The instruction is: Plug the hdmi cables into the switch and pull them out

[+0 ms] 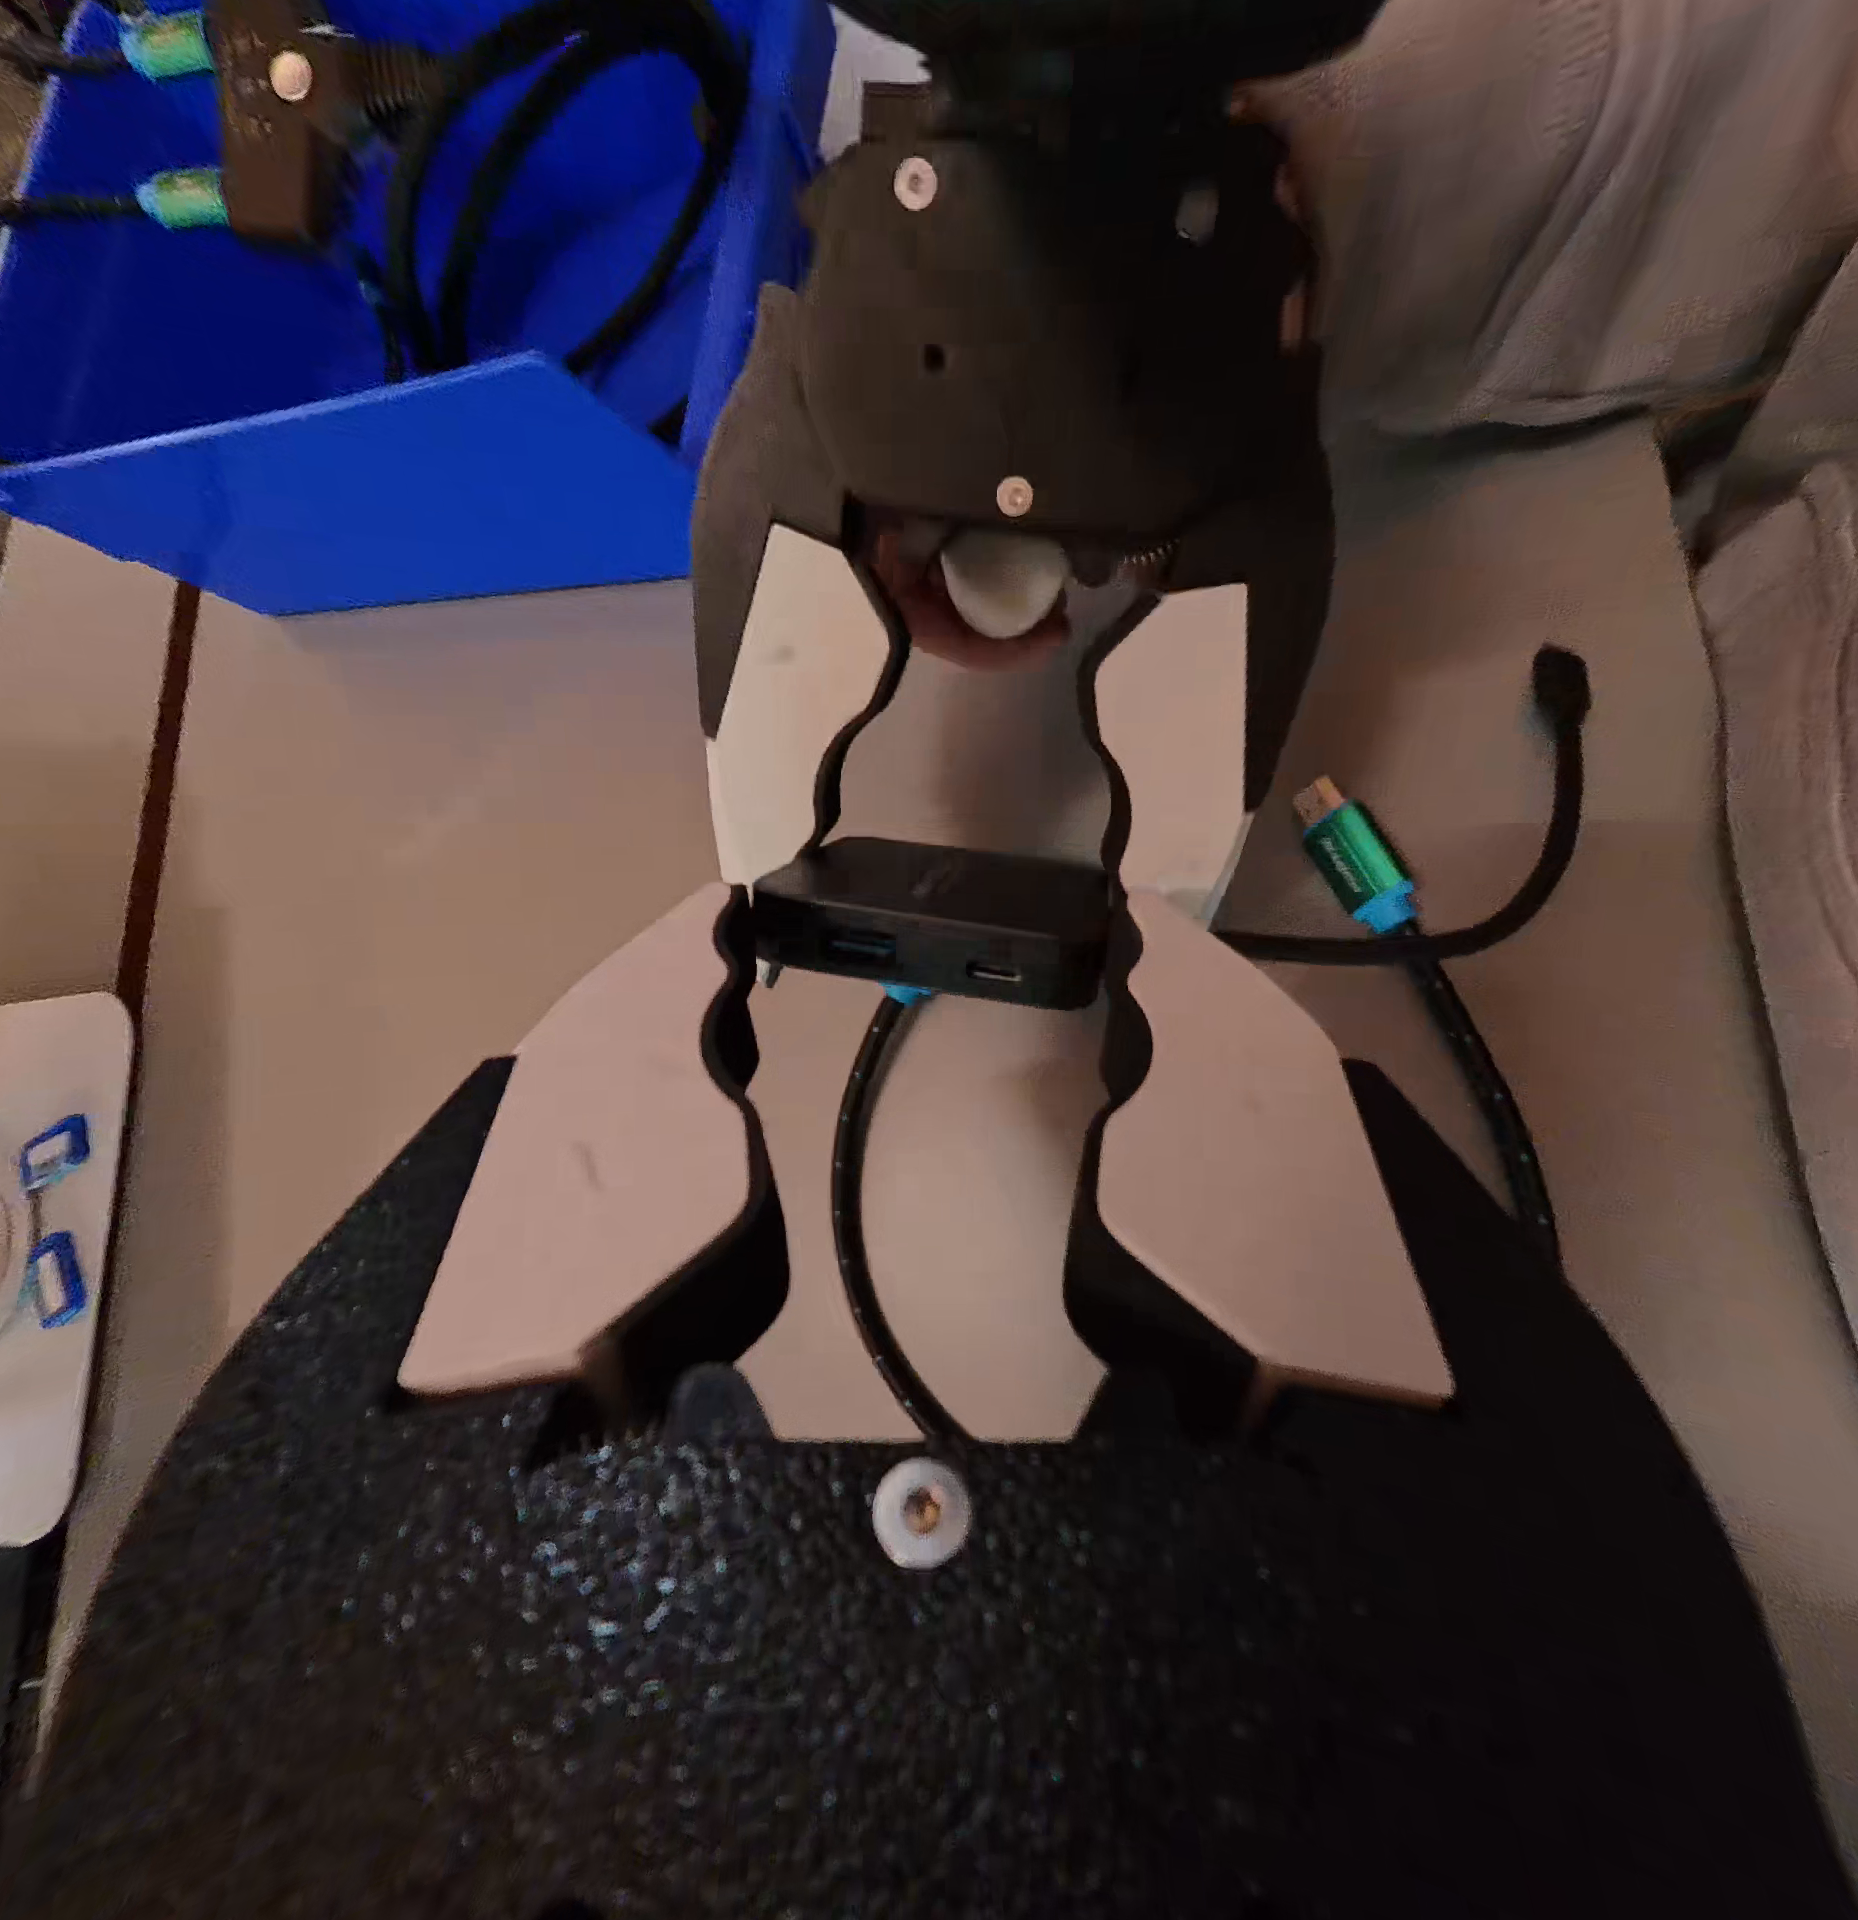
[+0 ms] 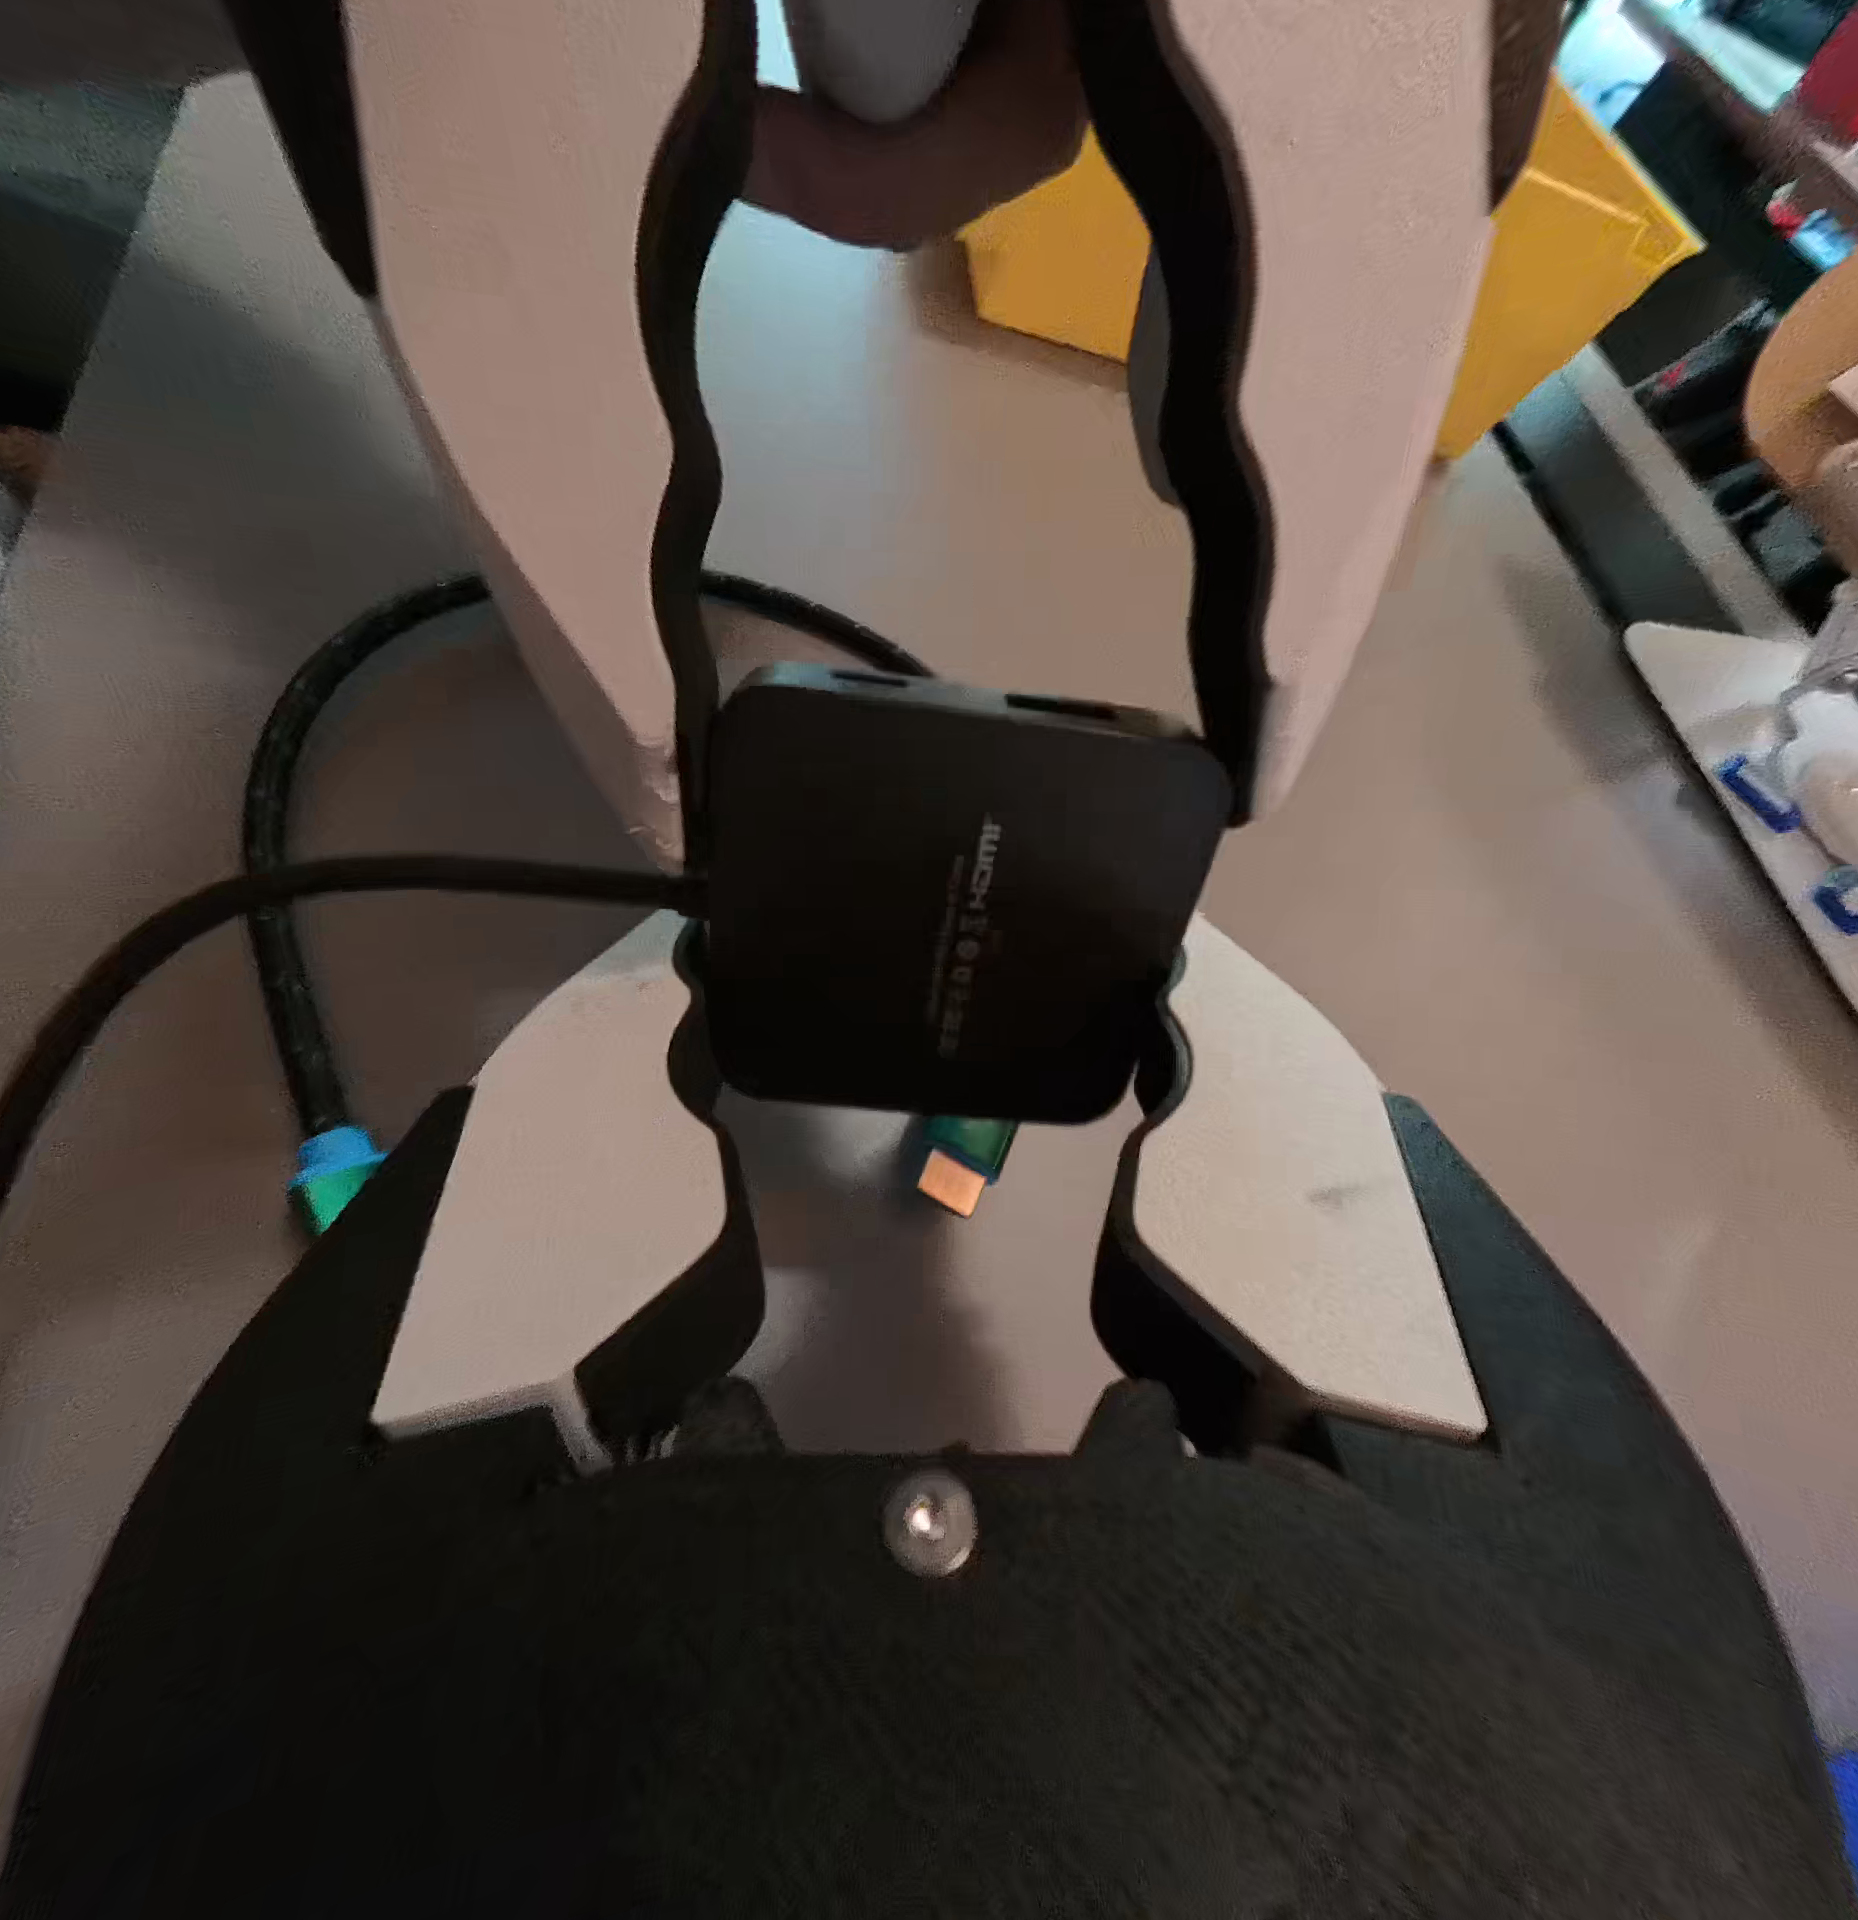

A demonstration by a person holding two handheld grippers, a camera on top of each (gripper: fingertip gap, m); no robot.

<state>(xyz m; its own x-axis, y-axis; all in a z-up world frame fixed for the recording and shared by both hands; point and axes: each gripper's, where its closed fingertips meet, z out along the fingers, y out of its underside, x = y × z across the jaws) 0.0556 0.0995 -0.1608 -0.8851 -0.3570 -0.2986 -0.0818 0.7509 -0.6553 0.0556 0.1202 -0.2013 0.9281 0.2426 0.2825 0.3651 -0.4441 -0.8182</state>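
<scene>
Here the black HDMI switch (image 2: 956, 904) sat between both grippers, above the beige tabletop (image 1: 385, 831). The right gripper (image 2: 930, 997) was closed on its near sides, the left gripper (image 1: 930, 935) on the opposite end, both sets of fingers narrowed to the switch's width. One braided cable (image 1: 863, 1195) ran into the switch, its plug mostly hidden. A loose green-and-blue HDMI plug (image 1: 1356, 852) lay just beside it on the table. The blue bin (image 1: 333, 499) behind was cut off.

A blue bin (image 1: 312, 499) sits at the table's (image 1: 437, 790) far-left corner; a yellow box (image 2: 1559, 260) stands near another edge.
</scene>
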